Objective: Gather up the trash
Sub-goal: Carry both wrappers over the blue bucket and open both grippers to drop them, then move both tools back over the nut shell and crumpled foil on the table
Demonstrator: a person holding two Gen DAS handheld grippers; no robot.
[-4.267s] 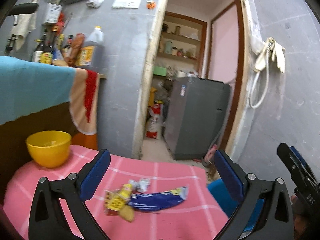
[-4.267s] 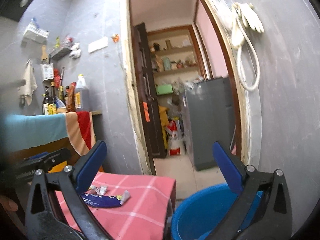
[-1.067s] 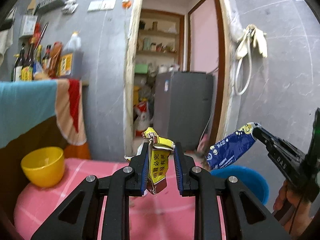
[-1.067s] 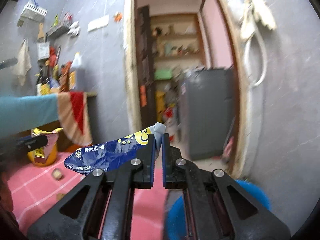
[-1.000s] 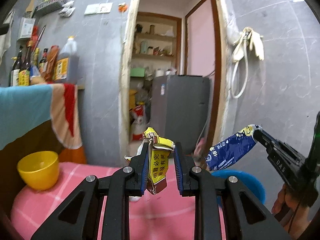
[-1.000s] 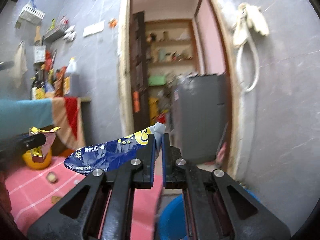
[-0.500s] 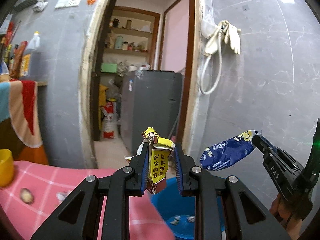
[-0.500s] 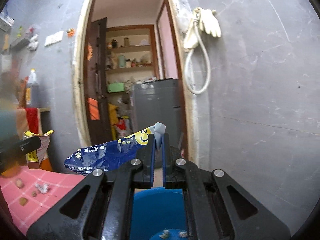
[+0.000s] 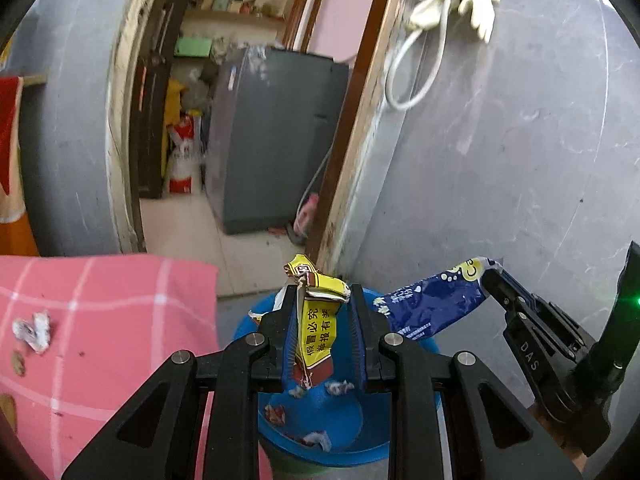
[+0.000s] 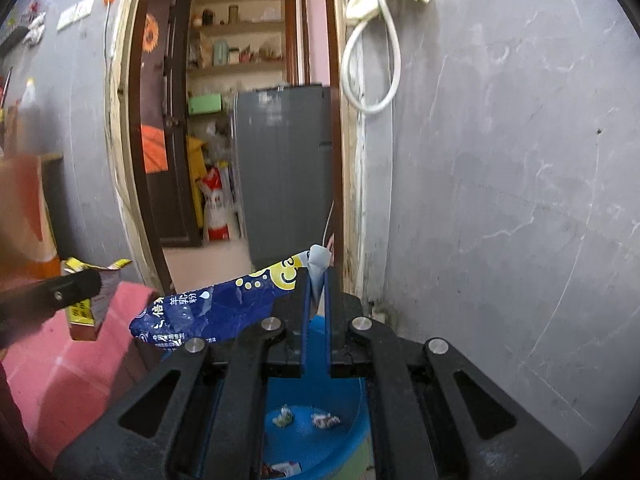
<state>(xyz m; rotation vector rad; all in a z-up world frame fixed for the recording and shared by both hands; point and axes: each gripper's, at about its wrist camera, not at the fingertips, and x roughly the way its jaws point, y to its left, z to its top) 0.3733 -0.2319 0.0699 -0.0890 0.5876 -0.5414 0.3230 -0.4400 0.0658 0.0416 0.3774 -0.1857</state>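
My left gripper (image 9: 322, 300) is shut on a crumpled yellow wrapper (image 9: 318, 320) and holds it above the blue bin (image 9: 348, 446), which has several scraps inside. My right gripper (image 10: 316, 278) is shut on the end of a long blue wrapper (image 10: 208, 312), also above the blue bin (image 10: 352, 436). In the left wrist view the right gripper (image 9: 486, 276) holds the blue wrapper (image 9: 432, 304) to the right. In the right wrist view the yellow wrapper (image 10: 90, 312) hangs at the left.
The pink checked table (image 9: 100, 320) stands left of the bin, with a crumpled silver scrap (image 9: 34, 330) and small crumbs (image 9: 18, 362) on it. A grey wall (image 9: 500, 160) rises behind the bin. A doorway with a grey fridge (image 9: 272, 140) lies beyond.
Both grippers have swung right from the table and tipped down, so the blue bin now sits right under both held wrappers. Both grips are unchanged.
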